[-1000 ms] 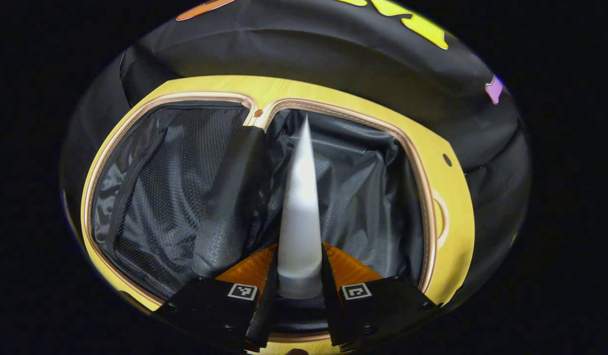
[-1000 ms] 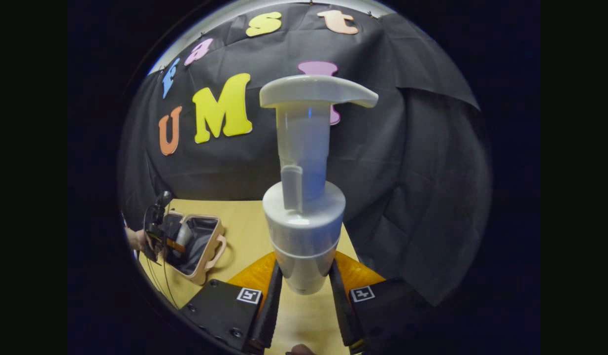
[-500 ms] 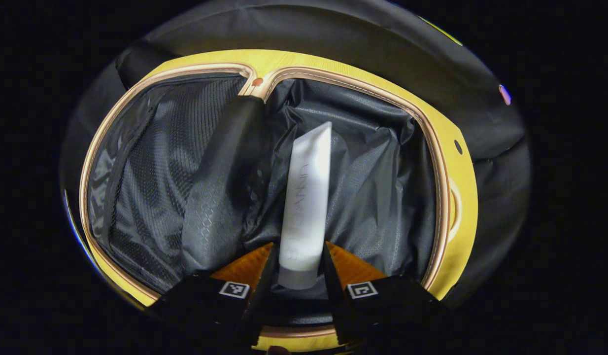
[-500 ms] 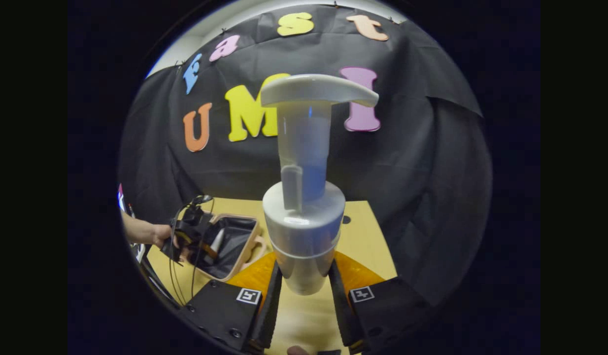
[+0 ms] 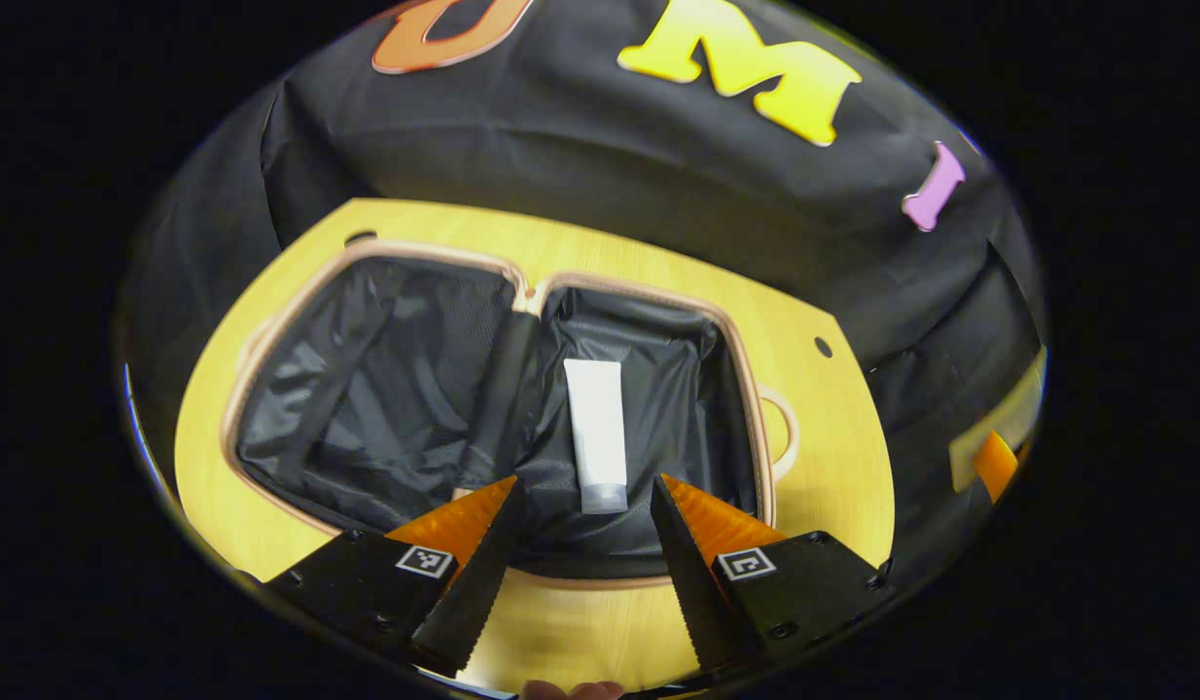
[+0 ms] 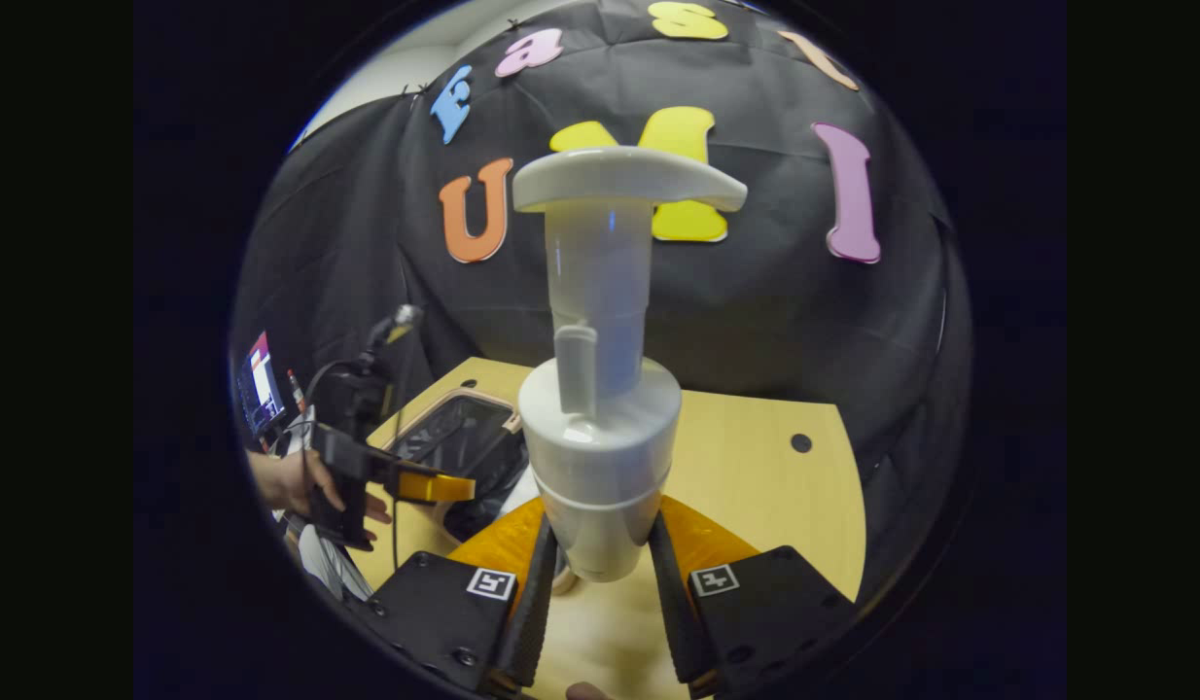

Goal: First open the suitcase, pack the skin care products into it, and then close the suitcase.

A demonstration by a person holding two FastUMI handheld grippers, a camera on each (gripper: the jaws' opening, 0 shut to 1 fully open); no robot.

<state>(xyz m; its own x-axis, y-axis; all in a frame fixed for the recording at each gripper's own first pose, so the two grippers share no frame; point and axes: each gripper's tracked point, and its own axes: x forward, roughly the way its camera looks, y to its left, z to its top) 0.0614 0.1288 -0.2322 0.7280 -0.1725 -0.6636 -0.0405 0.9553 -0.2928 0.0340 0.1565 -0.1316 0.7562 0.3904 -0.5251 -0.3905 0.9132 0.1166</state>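
Suitcase (image 5: 269, 408) lies open on the wooden table (image 5: 833, 457) in your left gripper view, soft dark lining, the white tube (image 5: 596, 433) flat inside, your left gripper (image 5: 582, 554) spread above it. Right gripper view: your right gripper (image 6: 600, 583) pinches the pump bottle (image 6: 600, 428) low on its smooth, rigid, likely slippery body, so keep hold below the wide collar

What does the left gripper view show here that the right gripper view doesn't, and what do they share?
Left gripper view alone: the open suitcase's black lining from above, with the white tube lying flat in the right-hand compartment, and the left gripper above it, jaws spread and empty.

Right gripper view alone: the right gripper with its jaws pressed on the base of an upright white pump bottle, plus a hand holding the left gripper at the far left.

Shared: the open suitcase on the wooden table.
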